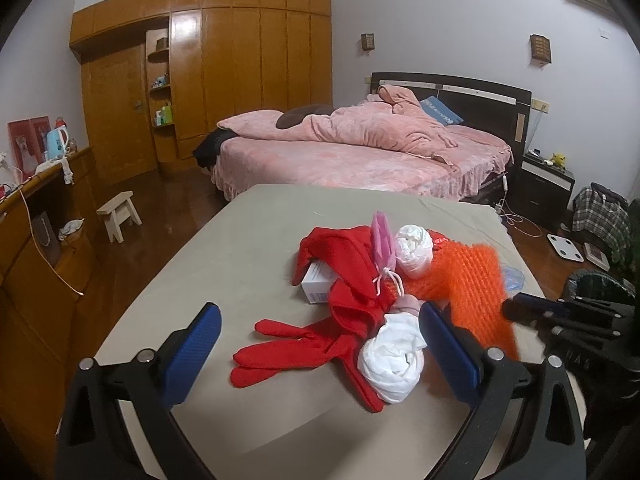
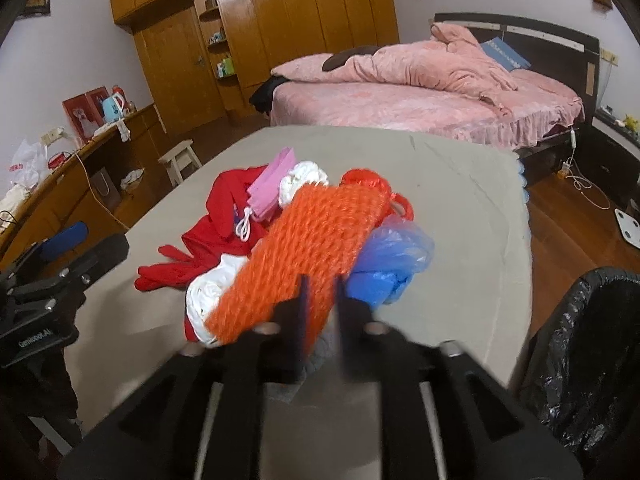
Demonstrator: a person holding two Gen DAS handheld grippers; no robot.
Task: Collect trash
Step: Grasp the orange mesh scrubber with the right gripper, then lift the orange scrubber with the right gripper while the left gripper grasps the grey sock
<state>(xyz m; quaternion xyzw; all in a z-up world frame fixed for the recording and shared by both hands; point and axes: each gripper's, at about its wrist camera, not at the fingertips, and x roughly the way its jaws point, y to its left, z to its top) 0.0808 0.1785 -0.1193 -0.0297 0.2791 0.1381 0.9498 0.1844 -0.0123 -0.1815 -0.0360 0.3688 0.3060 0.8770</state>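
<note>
A pile lies on the beige table (image 1: 224,256): red gloves (image 1: 296,344), two white crumpled bags (image 1: 394,364), a pink pouch (image 1: 382,242), a small white box (image 1: 318,280) and an orange mesh net (image 1: 468,284). My left gripper (image 1: 320,344) is open, its blue fingers either side of the gloves and the near white bag. My right gripper (image 2: 322,308) is shut on the near end of the orange mesh net (image 2: 316,236), which looks lifted. A blue plastic bag (image 2: 394,260) lies right beside it. The right gripper also shows in the left wrist view (image 1: 520,308).
A bin lined with a black bag (image 2: 588,344) stands at the table's right side, also visible in the left wrist view (image 1: 600,284). A pink bed (image 1: 360,152), a wooden stool (image 1: 118,212), a side counter (image 1: 36,208) and a scale (image 1: 566,246) surround the table.
</note>
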